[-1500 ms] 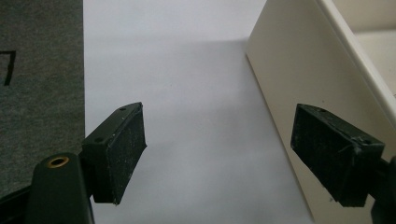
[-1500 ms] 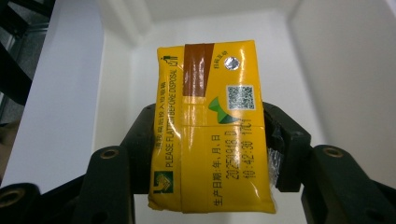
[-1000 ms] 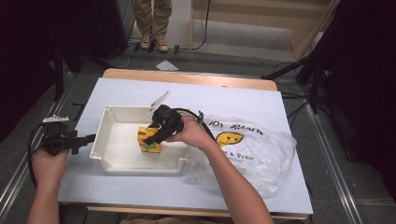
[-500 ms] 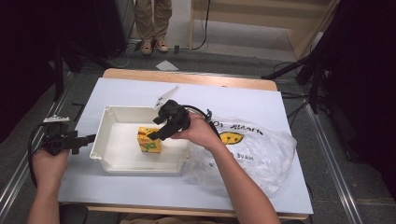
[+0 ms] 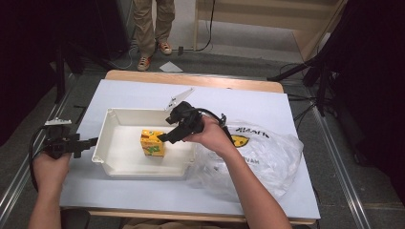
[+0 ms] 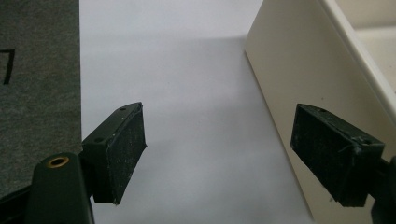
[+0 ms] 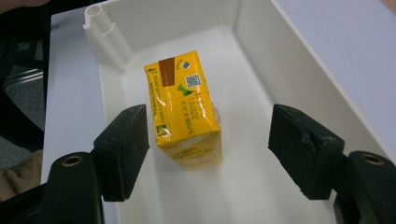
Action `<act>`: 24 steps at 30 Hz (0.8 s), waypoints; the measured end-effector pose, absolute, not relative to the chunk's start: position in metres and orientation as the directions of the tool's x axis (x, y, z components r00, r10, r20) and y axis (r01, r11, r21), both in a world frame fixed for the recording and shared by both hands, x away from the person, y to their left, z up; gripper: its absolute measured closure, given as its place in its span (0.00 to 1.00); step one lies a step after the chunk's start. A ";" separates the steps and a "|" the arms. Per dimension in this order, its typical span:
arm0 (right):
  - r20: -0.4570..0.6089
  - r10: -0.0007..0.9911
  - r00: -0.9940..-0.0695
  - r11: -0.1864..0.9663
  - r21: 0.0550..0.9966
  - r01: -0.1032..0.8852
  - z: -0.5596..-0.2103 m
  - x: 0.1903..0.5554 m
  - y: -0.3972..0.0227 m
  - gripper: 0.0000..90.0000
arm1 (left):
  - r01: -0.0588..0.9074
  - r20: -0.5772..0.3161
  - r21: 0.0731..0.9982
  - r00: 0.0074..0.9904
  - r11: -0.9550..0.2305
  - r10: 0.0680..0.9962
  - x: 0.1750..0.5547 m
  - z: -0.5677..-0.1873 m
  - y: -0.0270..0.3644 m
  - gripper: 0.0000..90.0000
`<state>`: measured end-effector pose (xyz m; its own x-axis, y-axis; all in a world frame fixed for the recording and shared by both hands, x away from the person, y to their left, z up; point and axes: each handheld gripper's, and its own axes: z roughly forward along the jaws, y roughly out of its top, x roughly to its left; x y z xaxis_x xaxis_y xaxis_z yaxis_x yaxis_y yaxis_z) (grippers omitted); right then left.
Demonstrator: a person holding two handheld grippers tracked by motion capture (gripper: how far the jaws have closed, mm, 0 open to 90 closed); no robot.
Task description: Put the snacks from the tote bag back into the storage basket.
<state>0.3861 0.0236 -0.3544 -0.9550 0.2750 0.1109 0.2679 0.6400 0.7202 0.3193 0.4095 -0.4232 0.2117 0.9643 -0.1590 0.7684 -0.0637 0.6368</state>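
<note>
A pale sheet covers the wooden table, and on it sits a smooth, cream plastic bin with upright walls, beside a crinkled clear bag. A yellow drink carton, a small glossy box with a brown patch and fine print, stands upright inside the bin. The right gripper hangs over it; its jaws have just been opening and stand clear of the carton. The left gripper is spread wide at the bin's outer wall.

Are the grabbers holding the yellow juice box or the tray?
Nothing is held. The right gripper has just been opening; its fingers stand off the juice box. The left gripper is open beside the tray.
</note>
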 end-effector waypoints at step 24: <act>0.124 0.430 -0.894 0.543 0.756 0.366 -0.353 0.376 -0.047 0.27 | 0.773 -0.156 0.629 0.220 -0.075 0.963 0.321 -0.425 0.407 0.21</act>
<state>0.3762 -0.0467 -0.3530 -0.8943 0.4300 0.1236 0.3655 0.5429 0.7561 0.3214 0.4068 -0.4254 0.2200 0.9630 -0.1558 0.7735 -0.0749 0.6294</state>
